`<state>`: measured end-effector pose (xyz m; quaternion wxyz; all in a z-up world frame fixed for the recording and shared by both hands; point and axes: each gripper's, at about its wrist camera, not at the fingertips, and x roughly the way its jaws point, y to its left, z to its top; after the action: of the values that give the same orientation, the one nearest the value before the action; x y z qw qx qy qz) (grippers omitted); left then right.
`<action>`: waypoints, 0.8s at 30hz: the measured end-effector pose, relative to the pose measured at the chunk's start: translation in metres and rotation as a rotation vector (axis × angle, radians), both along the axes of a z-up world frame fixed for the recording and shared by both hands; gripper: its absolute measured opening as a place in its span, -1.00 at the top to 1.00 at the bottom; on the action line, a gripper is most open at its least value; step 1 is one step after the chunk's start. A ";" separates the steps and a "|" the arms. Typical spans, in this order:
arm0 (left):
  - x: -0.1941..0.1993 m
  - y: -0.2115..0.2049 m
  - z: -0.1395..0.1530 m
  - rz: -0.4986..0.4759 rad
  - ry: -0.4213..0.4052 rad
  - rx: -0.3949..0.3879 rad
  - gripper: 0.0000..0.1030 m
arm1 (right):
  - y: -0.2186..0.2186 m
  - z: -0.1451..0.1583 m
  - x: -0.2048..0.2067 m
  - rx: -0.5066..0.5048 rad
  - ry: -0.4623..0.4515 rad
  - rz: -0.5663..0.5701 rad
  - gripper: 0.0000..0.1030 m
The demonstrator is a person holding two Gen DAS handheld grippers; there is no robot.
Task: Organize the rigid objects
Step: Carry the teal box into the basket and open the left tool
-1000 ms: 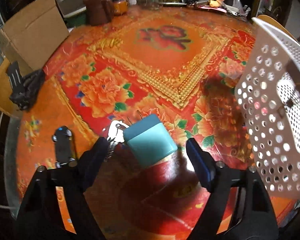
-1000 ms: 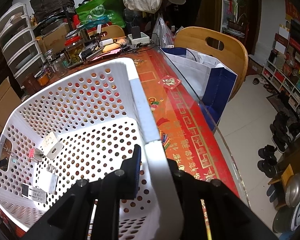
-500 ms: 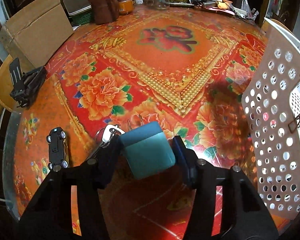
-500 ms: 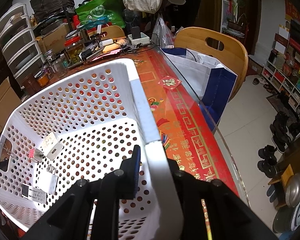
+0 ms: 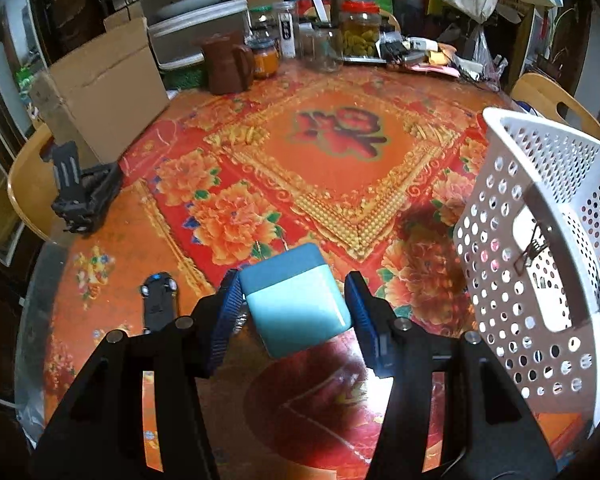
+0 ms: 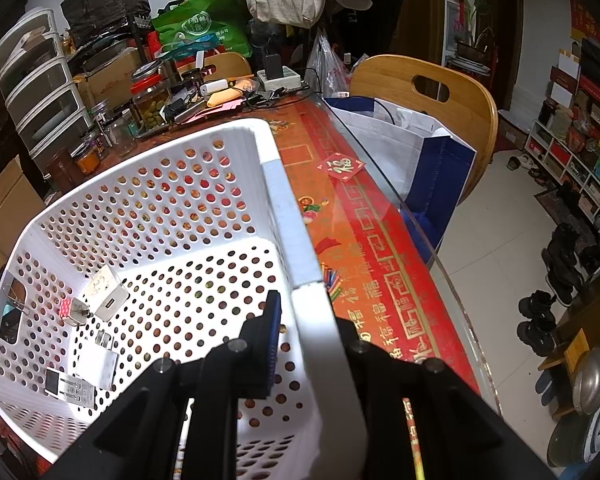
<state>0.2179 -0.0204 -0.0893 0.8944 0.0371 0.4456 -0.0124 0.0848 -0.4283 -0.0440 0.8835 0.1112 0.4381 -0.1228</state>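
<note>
Between the blue pads of the left hand-held gripper [image 5: 294, 308], a glossy teal rounded box with a darker blue-green top band [image 5: 294, 304] is clamped, the pads pressing on its two side faces after the jaws have just been closing. The box sits raised off the round counter with its red and orange flowered cloth under glass [image 5: 340, 168]. Its darker band faces away from the camera, and its long axis runs roughly forward along the fingers, tilted a little toward the right.

Left of the box, a small black toy car [image 5: 159, 300] lies on the counter, nose pointing away, near the curved glass edge. Farther left, a black folding stand [image 5: 82, 196] rests right at that edge. The middle of the counter is open cloth; jars, a brown jug [image 5: 226, 64] and a brown cardboard box [image 5: 104, 84] crowd the far rim.

On the right stands a white perforated plastic basket [image 5: 540, 248], its near wall upright and well apart from the box, with open counter between them.

The right hand-held gripper [image 6: 304, 332] is closed on the basket's white rim, one pad inside the wall and one outside. Several white plug adapters [image 6: 104, 292] lie on the basket floor toward its far left corner. Beyond the basket's right wall a strip of counter runs to the glass edge, then a wooden chair [image 6: 424, 96] and tiled floor.
</note>
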 end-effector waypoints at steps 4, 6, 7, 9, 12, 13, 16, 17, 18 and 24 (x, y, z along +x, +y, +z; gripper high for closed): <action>-0.017 0.006 0.030 0.006 -0.095 -0.020 0.02 | 0.001 0.000 0.000 -0.006 0.001 -0.001 0.70; -0.029 0.003 0.055 -0.005 -0.171 -0.012 0.02 | 0.001 0.000 0.000 -0.011 0.003 -0.003 0.70; -0.033 -0.001 0.064 -0.019 -0.195 -0.007 0.02 | 0.001 0.000 0.000 -0.012 0.004 -0.003 0.70; -0.042 -0.014 0.085 -0.063 -0.236 0.005 0.02 | 0.001 0.000 0.000 -0.010 0.001 -0.002 0.70; -0.050 -0.044 0.110 -0.173 -0.243 -0.019 0.02 | 0.000 0.000 0.000 -0.002 -0.004 -0.004 0.70; -0.052 -0.058 0.115 -0.212 -0.238 -0.011 0.02 | 0.000 0.000 0.000 0.000 -0.004 -0.005 0.70; -0.053 -0.104 0.118 -0.305 -0.194 0.034 0.02 | 0.000 0.000 0.000 0.001 -0.003 -0.004 0.70; -0.052 -0.121 0.115 -0.338 -0.172 0.067 0.02 | 0.000 0.000 0.000 0.001 -0.002 -0.004 0.70; -0.050 -0.138 0.110 -0.360 -0.159 0.105 0.02 | 0.000 0.000 0.000 0.001 -0.002 -0.004 0.70; -0.040 -0.191 0.084 -0.412 -0.107 0.238 0.02 | -0.001 -0.001 -0.001 0.013 -0.009 -0.002 0.70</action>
<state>0.1782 -0.2112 -0.0048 0.8846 0.2329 0.3790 -0.1398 0.0836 -0.4289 -0.0452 0.8846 0.1179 0.4348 -0.1205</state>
